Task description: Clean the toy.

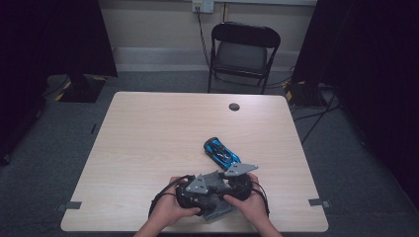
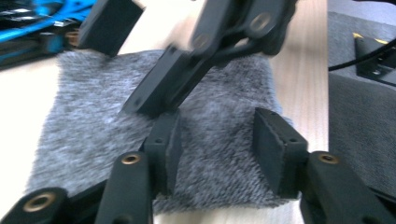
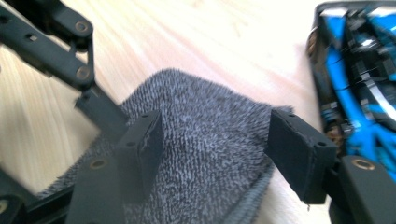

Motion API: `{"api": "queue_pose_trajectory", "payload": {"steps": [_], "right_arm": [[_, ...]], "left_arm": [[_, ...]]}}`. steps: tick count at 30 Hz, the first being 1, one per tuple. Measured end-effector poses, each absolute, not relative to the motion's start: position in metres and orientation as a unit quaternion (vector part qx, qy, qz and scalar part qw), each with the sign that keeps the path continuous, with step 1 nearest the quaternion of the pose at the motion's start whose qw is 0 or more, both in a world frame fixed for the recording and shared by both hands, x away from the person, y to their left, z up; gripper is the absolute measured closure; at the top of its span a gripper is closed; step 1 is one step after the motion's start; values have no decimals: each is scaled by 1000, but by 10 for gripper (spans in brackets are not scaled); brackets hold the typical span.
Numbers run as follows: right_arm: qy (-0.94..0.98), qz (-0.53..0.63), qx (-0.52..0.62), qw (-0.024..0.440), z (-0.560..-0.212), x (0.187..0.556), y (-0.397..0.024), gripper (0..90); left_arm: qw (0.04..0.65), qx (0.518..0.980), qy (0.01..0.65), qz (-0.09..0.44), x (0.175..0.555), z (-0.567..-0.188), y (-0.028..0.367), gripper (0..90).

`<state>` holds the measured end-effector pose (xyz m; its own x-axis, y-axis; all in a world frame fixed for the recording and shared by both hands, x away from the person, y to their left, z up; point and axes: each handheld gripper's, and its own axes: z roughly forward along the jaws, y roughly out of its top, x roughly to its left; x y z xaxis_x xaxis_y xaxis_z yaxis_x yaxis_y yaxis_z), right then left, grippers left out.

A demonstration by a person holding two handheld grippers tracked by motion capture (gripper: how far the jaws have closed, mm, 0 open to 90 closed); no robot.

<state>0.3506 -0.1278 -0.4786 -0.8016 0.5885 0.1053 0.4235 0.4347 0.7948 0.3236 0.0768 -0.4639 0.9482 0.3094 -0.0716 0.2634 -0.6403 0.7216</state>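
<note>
Grey cloth (image 2: 116, 135) lies flat near table (image 1: 148, 128) front edge, beside blue toy car (image 1: 221, 152). Left gripper (image 2: 215, 144) jaws apart over cloth, not pinching. Right gripper (image 3: 215, 144) jaws apart astride raised fold; pad contact possibly none, view blurred.

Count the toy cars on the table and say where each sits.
1. The blue toy car lies on the table right of centre, just beyond the grey cloth and the two grippers. The hands cover part of the near edge, so something small could be hidden there.

No readable text or labels, as far as visible.
</note>
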Motion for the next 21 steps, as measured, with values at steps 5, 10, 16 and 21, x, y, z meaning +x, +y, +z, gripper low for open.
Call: {"api": "queue_pose_trajectory", "payload": {"steps": [5, 10, 16, 21], "right_arm": [[837, 449, 296, 103, -467, 339, -138, 361], [835, 458, 293, 89, -465, 321, -133, 381], [856, 419, 289, 93, -486, 311, -121, 376], [858, 409, 290, 109, -494, 307, -120, 368]], "left_arm": [[402, 896, 179, 66, 330, -449, 93, 465], [409, 884, 204, 99, 341, -443, 107, 418], [420, 871, 229, 114, 359, -441, 111, 378], [424, 863, 240, 135, 386, -440, 100, 345]]}}
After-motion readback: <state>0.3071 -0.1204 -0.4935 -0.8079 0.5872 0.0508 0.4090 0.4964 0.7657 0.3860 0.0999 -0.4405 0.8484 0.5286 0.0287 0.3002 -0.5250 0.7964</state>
